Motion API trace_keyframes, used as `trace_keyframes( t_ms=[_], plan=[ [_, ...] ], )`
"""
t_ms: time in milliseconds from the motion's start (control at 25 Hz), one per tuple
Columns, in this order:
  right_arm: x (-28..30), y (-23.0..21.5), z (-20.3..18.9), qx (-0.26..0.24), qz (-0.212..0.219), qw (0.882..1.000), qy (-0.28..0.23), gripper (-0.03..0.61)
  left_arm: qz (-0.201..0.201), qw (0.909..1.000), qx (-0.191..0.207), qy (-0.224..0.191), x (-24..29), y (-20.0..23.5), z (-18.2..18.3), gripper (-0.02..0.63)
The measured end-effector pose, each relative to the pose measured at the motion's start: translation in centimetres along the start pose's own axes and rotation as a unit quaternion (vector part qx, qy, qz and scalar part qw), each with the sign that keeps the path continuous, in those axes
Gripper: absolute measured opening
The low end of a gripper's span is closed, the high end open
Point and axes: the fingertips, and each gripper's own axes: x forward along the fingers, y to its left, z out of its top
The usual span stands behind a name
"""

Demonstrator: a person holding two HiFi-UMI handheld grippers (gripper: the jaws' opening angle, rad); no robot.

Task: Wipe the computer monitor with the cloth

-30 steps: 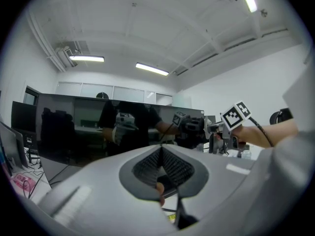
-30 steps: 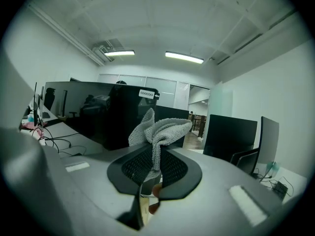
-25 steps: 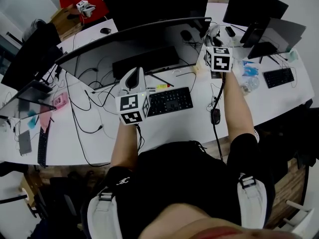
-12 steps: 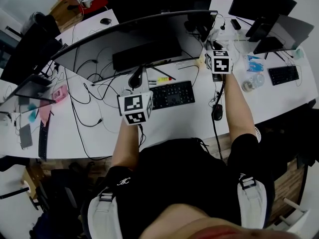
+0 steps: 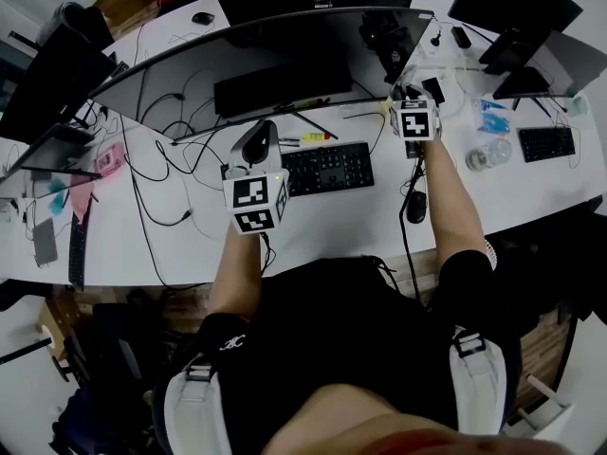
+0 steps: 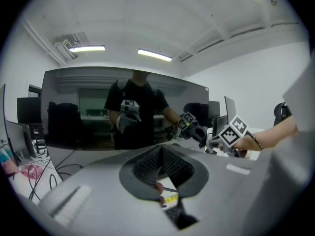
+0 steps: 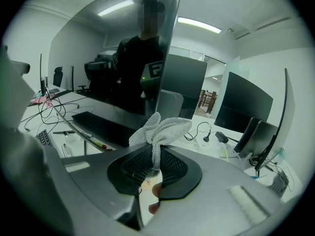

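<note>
A wide curved monitor (image 5: pixel 266 50) stands across the desk; its dark screen (image 6: pixel 123 107) fills the left gripper view and mirrors the person. My right gripper (image 5: pixel 406 91) is at the monitor's right end, shut on a grey knitted cloth (image 7: pixel 160 129) that bunches up out of the jaws (image 7: pixel 155 163). The screen's right edge (image 7: pixel 167 58) stands just beyond the cloth; I cannot tell whether they touch. My left gripper (image 5: pixel 258 145) hovers over the desk in front of the screen's middle, its jaws (image 6: pixel 160 151) shut with nothing between them.
A black keyboard (image 5: pixel 327 169) lies between the two grippers, a mouse (image 5: pixel 415 207) under my right forearm. Loose cables (image 5: pixel 161 159) trail over the desk's left part. More monitors (image 5: pixel 512 8), a second keyboard (image 5: pixel 545 143) and a bottle (image 5: pixel 484 154) crowd the right.
The head view has shifted, so the monitor sits higher in the frame. Both grippers stay about where they were, the right still holding the cloth at the monitor's right end.
</note>
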Motion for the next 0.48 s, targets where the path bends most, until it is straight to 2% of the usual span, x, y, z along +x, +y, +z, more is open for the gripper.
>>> trace_keyframes(
  t_ms=[480],
  plan=[
    [5.1,2.2,-8.2,0.007,0.008,0.996,0.089,0.025,0.012,0.9993,-0.011,0.034,0.0,1.9,-3.1,0.051]
  ],
)
